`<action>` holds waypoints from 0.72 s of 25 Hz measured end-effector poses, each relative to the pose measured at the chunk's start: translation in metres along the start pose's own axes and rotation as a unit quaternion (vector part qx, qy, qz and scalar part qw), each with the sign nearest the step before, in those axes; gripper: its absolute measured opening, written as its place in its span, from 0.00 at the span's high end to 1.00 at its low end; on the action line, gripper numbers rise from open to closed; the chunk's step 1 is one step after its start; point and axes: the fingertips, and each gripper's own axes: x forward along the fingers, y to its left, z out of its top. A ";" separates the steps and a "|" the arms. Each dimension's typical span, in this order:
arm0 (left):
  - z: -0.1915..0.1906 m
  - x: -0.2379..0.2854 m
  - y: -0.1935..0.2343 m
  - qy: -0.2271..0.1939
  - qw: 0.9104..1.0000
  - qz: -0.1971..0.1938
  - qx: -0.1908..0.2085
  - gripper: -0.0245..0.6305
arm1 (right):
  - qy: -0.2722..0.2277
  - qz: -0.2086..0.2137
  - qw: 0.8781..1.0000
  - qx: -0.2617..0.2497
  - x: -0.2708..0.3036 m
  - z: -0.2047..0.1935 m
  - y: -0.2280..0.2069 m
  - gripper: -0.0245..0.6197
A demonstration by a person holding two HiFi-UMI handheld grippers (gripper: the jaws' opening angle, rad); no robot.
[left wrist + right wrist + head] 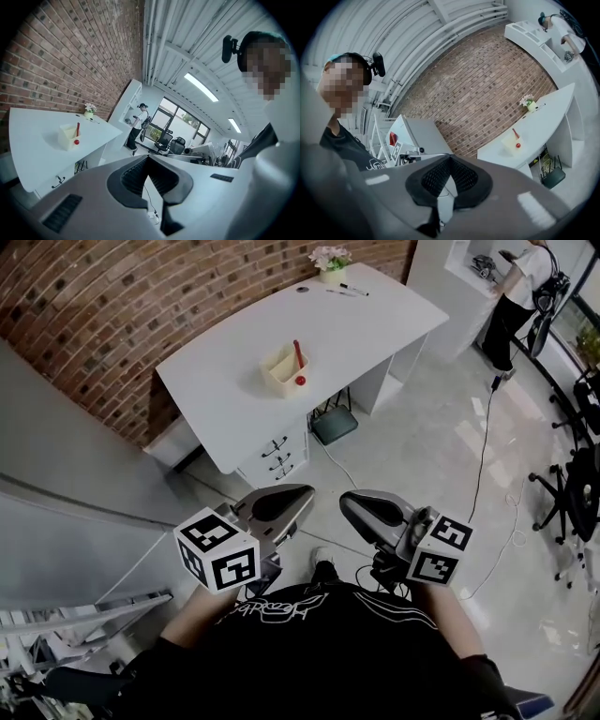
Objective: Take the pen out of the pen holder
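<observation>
Standing in the holder (pixel 284 369) on the white worktop (pixel 375 315), the red pen (pixel 298 352) is leaning slightly. A red ball (pixel 300 381) is sitting at the holder's front. The left gripper (pixel 291 502) and right gripper (pixel 361 507) are being held side by side at the person's torso, well apart from the worktop and pointing toward it. Both pairs of jaws are pressing together with nothing between them. The cubes (pixel 217 549) are showing black-and-white square markers. The white print on the black shirt (pixel 319 652) is too blurred to read.

Red pen (pixel 298 352) in cream pen holder (pixel 280 372), white desk (pixel 375 320), red-brick wall (pixel 103 315)
</observation>
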 end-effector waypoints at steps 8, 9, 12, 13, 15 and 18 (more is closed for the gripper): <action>0.042 0.054 0.018 -0.006 1.000 0.016 0.021 0.96 | -0.010 0.013 1.000 -0.017 -0.003 0.055 -0.054 0.96; 0.046 0.056 0.019 -0.009 0.999 0.019 0.025 0.96 | -0.010 0.016 1.000 -0.020 -0.002 0.059 -0.057 0.96; 0.050 0.058 0.023 -0.015 0.999 0.027 0.027 0.96 | -0.010 0.024 0.999 -0.024 0.001 0.067 -0.061 0.96; 0.052 0.056 0.025 -0.018 0.999 0.030 0.026 0.96 | -0.009 0.026 0.999 -0.025 0.004 0.068 -0.061 0.96; 0.056 0.053 0.030 -0.027 0.999 0.037 0.023 0.96 | -0.005 0.029 0.999 -0.029 0.009 0.070 -0.063 0.96; 0.056 0.047 0.039 -0.032 0.998 0.047 0.018 0.96 | -0.001 0.032 0.999 -0.028 0.019 0.069 -0.067 0.96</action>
